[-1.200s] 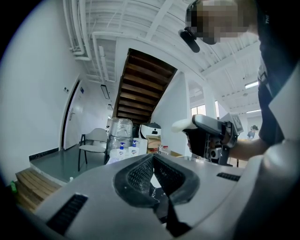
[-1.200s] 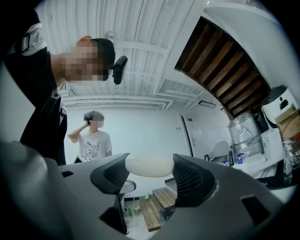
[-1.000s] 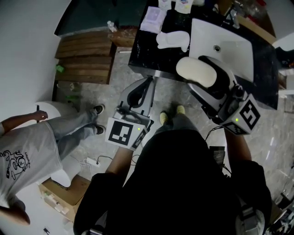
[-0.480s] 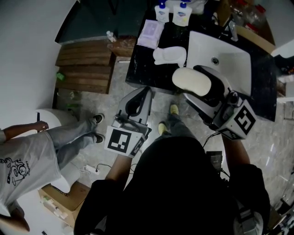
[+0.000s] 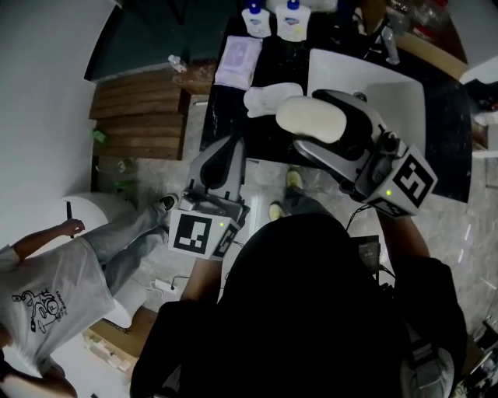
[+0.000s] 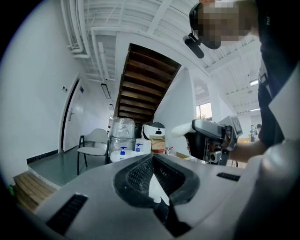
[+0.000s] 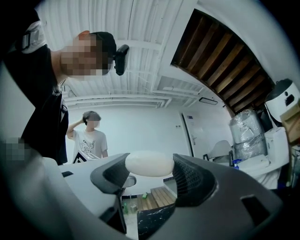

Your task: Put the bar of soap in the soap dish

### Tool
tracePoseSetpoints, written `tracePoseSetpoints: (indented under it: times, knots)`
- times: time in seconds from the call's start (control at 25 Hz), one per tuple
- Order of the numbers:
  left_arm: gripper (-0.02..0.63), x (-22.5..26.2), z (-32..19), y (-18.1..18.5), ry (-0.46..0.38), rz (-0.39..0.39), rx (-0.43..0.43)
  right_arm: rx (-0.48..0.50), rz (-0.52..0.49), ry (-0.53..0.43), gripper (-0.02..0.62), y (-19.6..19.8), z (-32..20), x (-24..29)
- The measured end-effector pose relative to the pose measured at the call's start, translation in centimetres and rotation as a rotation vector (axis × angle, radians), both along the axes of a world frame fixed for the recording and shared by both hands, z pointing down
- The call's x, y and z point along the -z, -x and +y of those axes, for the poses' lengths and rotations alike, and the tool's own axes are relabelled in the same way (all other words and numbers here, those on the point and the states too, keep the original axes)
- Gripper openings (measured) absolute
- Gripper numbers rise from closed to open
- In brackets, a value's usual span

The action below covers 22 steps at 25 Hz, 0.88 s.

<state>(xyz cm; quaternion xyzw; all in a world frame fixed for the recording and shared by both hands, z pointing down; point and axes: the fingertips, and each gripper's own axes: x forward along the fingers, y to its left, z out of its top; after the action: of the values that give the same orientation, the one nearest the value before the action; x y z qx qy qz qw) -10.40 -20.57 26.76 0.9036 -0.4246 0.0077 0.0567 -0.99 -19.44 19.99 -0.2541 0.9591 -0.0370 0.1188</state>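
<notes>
A white oval bar of soap (image 5: 306,116) hangs in the air above the front edge of the black counter (image 5: 226,101), with my right gripper (image 5: 317,126) shut on it. In the right gripper view the soap (image 7: 149,163) is wedged between both pads. The white soap dish (image 5: 264,97) lies on the counter just left of the soap, partly hidden by it. My left gripper (image 5: 223,155) hovers lower, in front of the counter, jaws together and holding nothing. From the left gripper view (image 6: 157,190) I see the right gripper (image 6: 208,138) with the soap (image 6: 183,130).
A white sink (image 5: 389,93) is set into the counter at the right. Two pump bottles (image 5: 272,15) and a purple packet (image 5: 237,61) stand at the back. Wooden steps (image 5: 140,116) lie to the left. A person in a white shirt (image 5: 54,288) stands on the floor at left.
The right gripper has carried the soap left and forward, from over the sink's front to beside the soap dish. The left gripper has risen toward the counter edge.
</notes>
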Motion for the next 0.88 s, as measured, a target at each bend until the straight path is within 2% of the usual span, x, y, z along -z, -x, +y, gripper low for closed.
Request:
tracePoseSetpoints:
  times: [0.44, 0.88]
  knots:
    - [0.003, -1.2, -4.4, -2.5, 0.025, -0.056, 0.016, 0.02, 0.048, -0.008, 0.281, -2.8, -4.3, -2.1]
    - [0.003, -1.0, -6.9, -3.9, 0.004, -0.081, 0.046, 0.047, 0.022, -0.003, 0.281, -3.9, -7.4, -2.1]
